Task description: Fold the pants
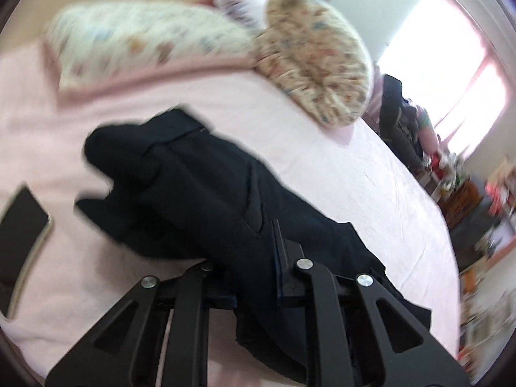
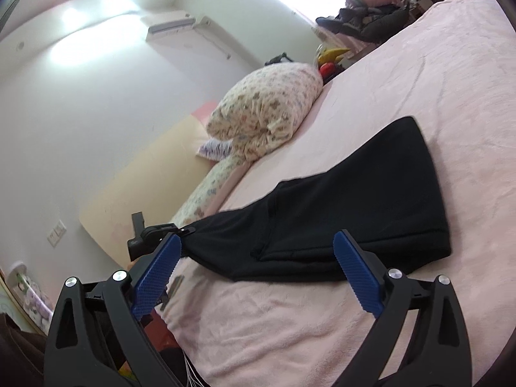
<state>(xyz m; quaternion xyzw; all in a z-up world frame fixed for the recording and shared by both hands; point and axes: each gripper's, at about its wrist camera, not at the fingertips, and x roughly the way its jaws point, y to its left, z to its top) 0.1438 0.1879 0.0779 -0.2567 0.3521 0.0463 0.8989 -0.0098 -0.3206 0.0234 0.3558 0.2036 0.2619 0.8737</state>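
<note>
Black pants lie on a pink bed. In the left wrist view my left gripper is shut on a thick fold of the fabric, which bunches between and over the jaws and hides the left finger. In the right wrist view the pants stretch flat across the bed. Their left end is raised off the bed where the left gripper pinches it. My right gripper stands open just before the pants' near edge, its blue pads wide apart with nothing pressed between them.
Floral pillows lie at the head of the bed. A flat black object rests on the sheet left of the pants. Dark clothes are piled on a seat beyond the bed's far side, by the window.
</note>
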